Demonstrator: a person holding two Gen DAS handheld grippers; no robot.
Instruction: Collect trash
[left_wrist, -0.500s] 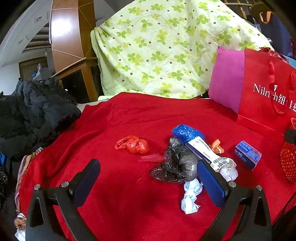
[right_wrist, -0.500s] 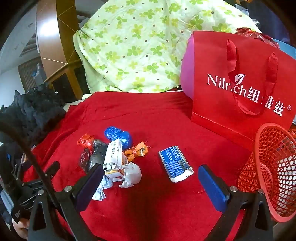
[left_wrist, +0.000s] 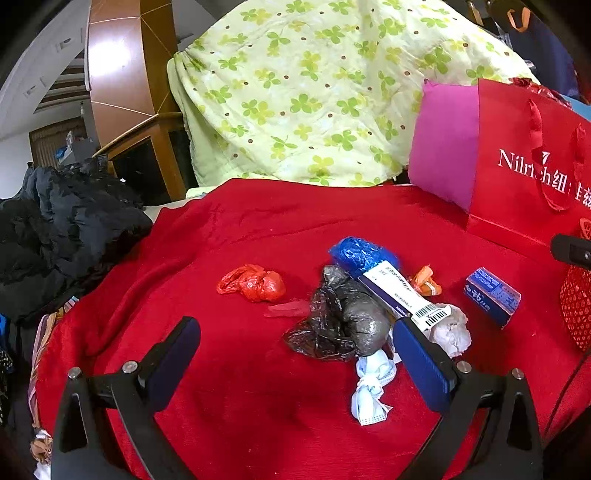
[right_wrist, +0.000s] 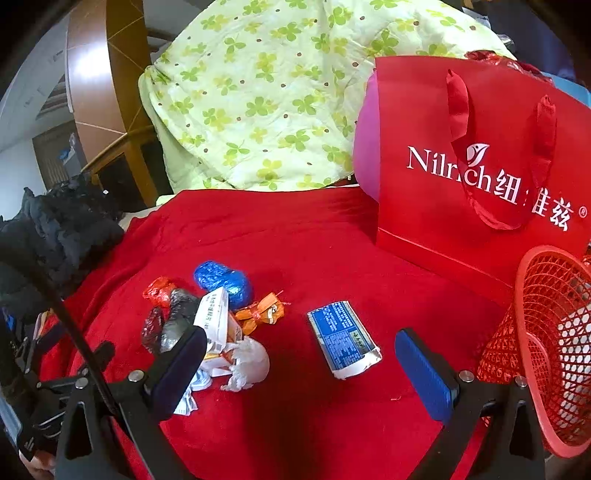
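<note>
Trash (right_wrist: 221, 325) lies in a heap on the red blanket (left_wrist: 258, 229) near the red basket (right_wrist: 546, 332), so your left claw (left_wrist: 295, 354) and right claw (right_wrist: 299, 365) hang spread wide, holding nothing.

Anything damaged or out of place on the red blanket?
Yes: the blue printed packet has a torn, ragged white end nearest the camera. The crumpled trash pile lies loose on the red blanket, none of it in the red mesh basket.
</note>
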